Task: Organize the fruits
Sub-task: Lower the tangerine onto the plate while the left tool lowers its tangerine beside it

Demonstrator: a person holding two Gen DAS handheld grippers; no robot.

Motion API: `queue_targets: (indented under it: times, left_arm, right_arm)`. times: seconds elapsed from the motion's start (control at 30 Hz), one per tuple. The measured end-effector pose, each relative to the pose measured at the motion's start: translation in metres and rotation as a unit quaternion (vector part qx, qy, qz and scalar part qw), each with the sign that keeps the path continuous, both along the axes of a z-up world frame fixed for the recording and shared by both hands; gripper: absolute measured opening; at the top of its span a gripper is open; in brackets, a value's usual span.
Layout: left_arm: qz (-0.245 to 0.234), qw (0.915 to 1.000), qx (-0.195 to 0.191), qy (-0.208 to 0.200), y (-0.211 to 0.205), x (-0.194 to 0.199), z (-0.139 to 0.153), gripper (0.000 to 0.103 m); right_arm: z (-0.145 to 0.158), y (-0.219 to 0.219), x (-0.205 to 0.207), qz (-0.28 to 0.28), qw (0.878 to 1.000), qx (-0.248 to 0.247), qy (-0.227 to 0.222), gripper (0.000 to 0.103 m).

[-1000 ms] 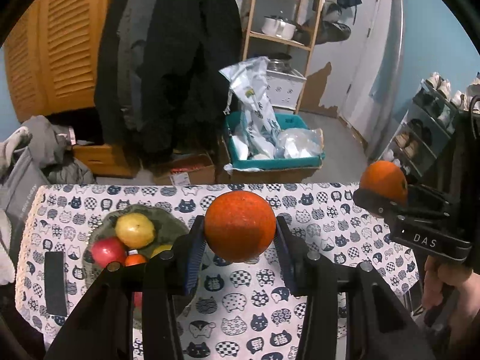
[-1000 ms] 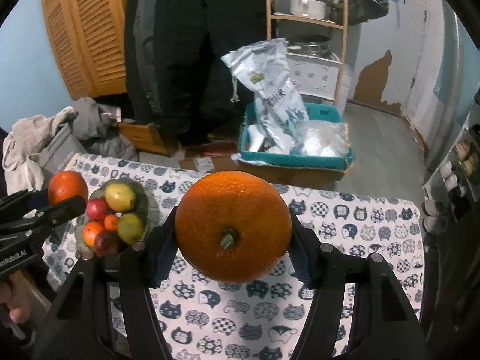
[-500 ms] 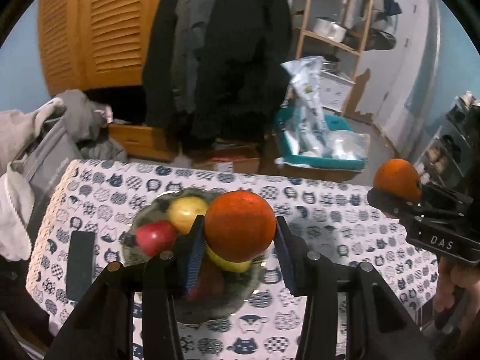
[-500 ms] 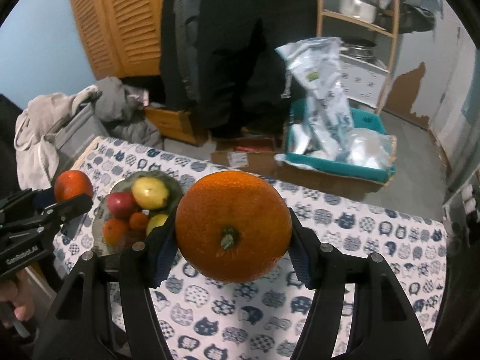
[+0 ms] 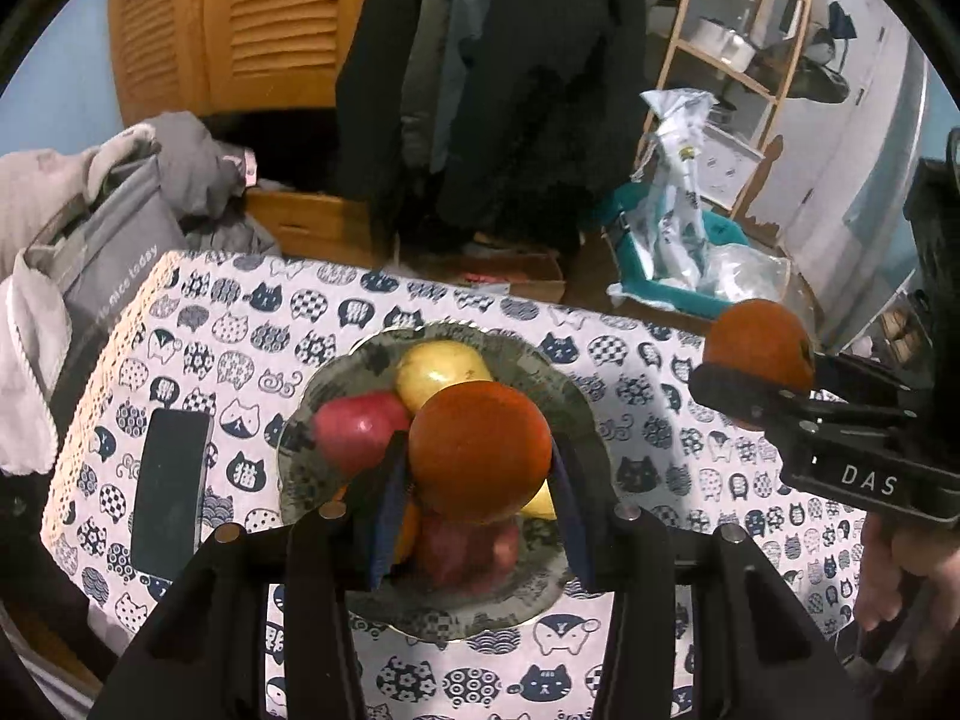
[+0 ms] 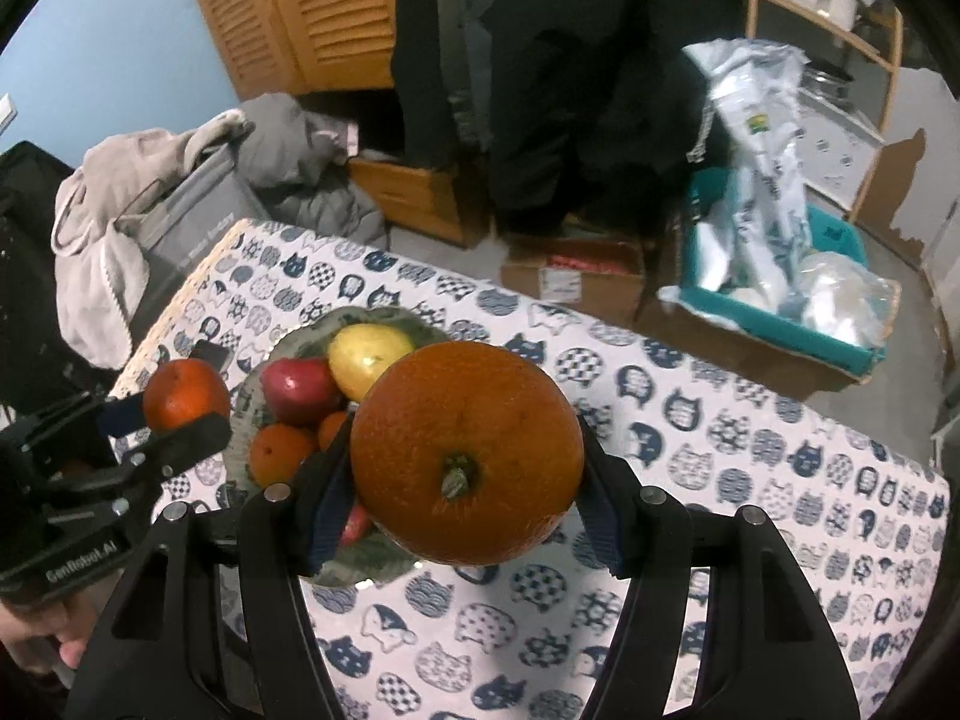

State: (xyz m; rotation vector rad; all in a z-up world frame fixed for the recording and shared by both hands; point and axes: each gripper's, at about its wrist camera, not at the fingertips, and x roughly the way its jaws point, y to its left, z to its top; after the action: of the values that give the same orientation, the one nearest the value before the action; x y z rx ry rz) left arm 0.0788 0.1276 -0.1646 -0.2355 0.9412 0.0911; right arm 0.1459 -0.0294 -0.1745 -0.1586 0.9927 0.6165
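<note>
While both hands carry fruit toward the same dish, the left gripper [image 5: 480, 468] is the nearer one: its small orange [image 5: 480, 456] hangs directly over the fruit bowl [image 5: 564, 384], which sits on the cat-print tablecloth [image 5: 240, 324] and already holds a yellow pear [image 5: 438, 369], a red apple [image 5: 354, 426] and other fruit partly hidden under the fingers. The left jaws are pressed against the small orange's two sides, pinching it clear of the pile. Seen from the right wrist, the right gripper [image 6: 465, 468] pinches a big orange [image 6: 467, 459], stem end facing the camera, and the bowl [image 6: 384, 318] lies ahead and to the left of it, half covered by the fruit it carries; tablecloth shows beneath its right side. A straight drop looks right for the left hand, though the pile leaves little free room, so the fruit may roll. The right hand would need to shift left first. A dark phone [image 5: 171, 498] lies left of the bowl.
</note>
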Motion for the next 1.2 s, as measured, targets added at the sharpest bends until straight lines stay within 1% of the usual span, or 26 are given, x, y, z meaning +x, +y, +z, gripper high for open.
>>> queue_targets:
  times: [0.17, 0.3, 0.63, 0.83, 0.87, 0.9, 0.97, 1.07, 1.13, 1.2]
  left_arm:
    - [0.014, 0.9994, -0.021, 0.023, 0.014, 0.005, -0.023, 0.046]
    - [0.021, 0.9987, -0.026, 0.037, 0.023, 0.009, -0.04, 0.046]
    - [0.036, 0.9962, -0.055, 0.056, 0.037, 0.017, -0.063, 0.045]
    - [0.04, 0.9958, -0.055, 0.061, 0.038, 0.019, -0.068, 0.046]
    - [0.041, 0.9959, -0.056, 0.059, 0.039, 0.019, -0.068, 0.048]
    - [0.041, 0.996, -0.056, 0.056, 0.039, 0.019, -0.067, 0.054]
    - [0.042, 0.9967, -0.047, 0.052, 0.039, 0.019, -0.065, 0.062]
    - [0.041, 0.9966, -0.043, 0.056, 0.039, 0.019, -0.066, 0.063]
    - [0.042, 0.9964, -0.045, 0.058, 0.039, 0.018, -0.066, 0.063]
    - [0.044, 0.9964, -0.042, 0.06, 0.04, 0.016, -0.065, 0.063]
  right_arm:
    - [-0.017, 0.021, 0.011, 0.01, 1.0, -0.012, 0.012, 0.065]
    - [-0.033, 0.034, 0.019, 0.014, 0.999, -0.017, 0.03, 0.065]
    - [-0.055, 0.051, 0.03, 0.021, 0.998, -0.019, 0.059, 0.065]
    - [-0.062, 0.057, 0.034, 0.027, 0.997, -0.02, 0.069, 0.066]
    - [-0.063, 0.057, 0.035, 0.027, 0.997, -0.02, 0.071, 0.067]
    - [-0.063, 0.058, 0.036, 0.027, 0.997, -0.021, 0.073, 0.067]
    - [-0.064, 0.059, 0.036, 0.029, 0.997, -0.022, 0.075, 0.067]
    - [-0.066, 0.062, 0.036, 0.03, 0.996, -0.027, 0.076, 0.067]
    - [-0.065, 0.061, 0.036, 0.028, 0.997, -0.021, 0.073, 0.068]
    - [-0.058, 0.06, 0.036, 0.027, 0.997, -0.008, 0.067, 0.073]
